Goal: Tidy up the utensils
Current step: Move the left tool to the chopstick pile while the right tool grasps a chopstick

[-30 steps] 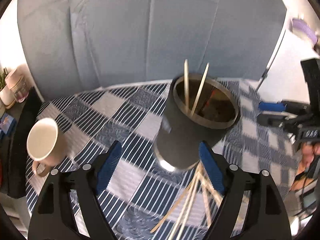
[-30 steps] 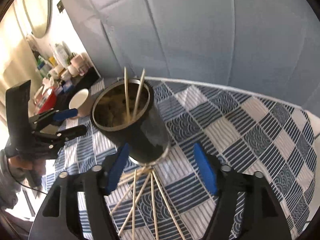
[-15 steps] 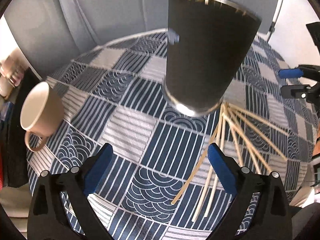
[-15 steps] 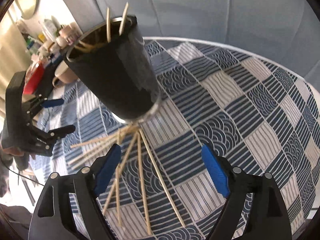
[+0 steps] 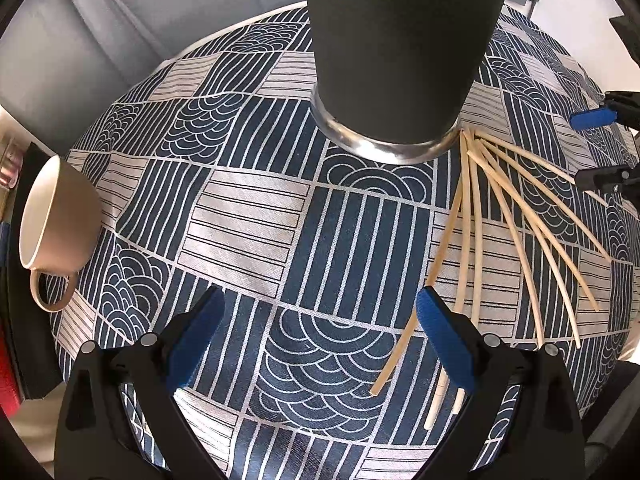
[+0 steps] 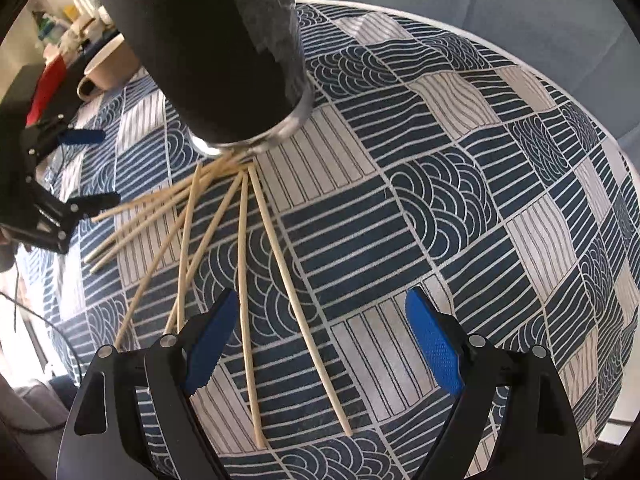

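A black tumbler [image 5: 400, 40] with a metal base stands on the patterned tablecloth [image 5: 248, 232]; its rim is out of view. Several wooden chopsticks [image 5: 516, 216] fan out flat from its base. My left gripper [image 5: 318, 300] hovers open over bare cloth, with the nearest chopstick just beside its right finger. In the right wrist view the tumbler [image 6: 216, 40] is at the upper left and the chopsticks [image 6: 244, 264] spread toward me. My right gripper [image 6: 320, 298] is open above them; two sticks run under the gap and the pads touch nothing.
A beige mug [image 5: 60, 216] sits at the cloth's left edge, also visible as the mug [image 6: 108, 64] behind the tumbler. The round table's white rim [image 6: 440, 20] curves along the far side before grey upholstery. Clutter and a red object [image 6: 48, 84] lie beyond the mug.
Both grippers have sunk toward the table and tipped downward, and their jaws stand wider. The tumbler's rim and the two sticks inside it have left both views.
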Demonstrator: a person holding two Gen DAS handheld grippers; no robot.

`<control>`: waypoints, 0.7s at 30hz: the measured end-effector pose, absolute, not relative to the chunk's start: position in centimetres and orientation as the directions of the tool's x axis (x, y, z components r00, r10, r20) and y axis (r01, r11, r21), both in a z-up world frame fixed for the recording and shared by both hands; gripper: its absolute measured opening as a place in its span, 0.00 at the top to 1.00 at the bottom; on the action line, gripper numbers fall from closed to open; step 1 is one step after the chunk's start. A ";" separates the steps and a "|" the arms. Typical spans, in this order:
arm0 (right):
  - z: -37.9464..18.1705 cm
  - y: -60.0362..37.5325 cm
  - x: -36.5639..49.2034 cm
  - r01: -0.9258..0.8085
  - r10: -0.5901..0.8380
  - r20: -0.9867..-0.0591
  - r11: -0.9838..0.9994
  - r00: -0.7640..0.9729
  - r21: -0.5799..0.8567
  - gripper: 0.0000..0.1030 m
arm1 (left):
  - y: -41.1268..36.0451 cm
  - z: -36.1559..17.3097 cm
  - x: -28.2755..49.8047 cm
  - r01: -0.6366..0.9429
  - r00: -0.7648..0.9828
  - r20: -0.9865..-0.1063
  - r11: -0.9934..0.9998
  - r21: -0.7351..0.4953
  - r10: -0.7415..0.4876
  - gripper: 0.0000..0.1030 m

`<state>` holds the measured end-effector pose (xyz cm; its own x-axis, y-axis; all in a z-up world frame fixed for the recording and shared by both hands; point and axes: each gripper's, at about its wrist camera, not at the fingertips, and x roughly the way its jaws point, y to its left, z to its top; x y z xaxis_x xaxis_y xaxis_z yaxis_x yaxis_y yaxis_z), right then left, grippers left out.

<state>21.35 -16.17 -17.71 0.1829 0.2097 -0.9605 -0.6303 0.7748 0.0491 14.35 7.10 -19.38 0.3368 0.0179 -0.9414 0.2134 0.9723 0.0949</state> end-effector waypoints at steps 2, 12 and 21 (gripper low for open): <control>-18.0 -16.1 21.1 -0.635 0.199 -0.963 0.771 0.180 0.041 0.22 | 7.1 -19.7 14.6 0.221 0.325 -0.946 0.970 0.097 0.020 0.08; -19.2 -16.4 21.1 -0.630 0.153 -0.972 0.776 0.176 0.008 0.22 | 6.2 -20.2 15.1 0.285 0.297 -0.955 0.954 0.089 0.000 0.07; -20.8 -15.8 21.5 -0.614 0.093 -0.983 0.789 0.159 -0.025 0.24 | 6.5 -21.0 16.2 0.342 0.257 -0.965 0.939 0.044 -0.049 0.05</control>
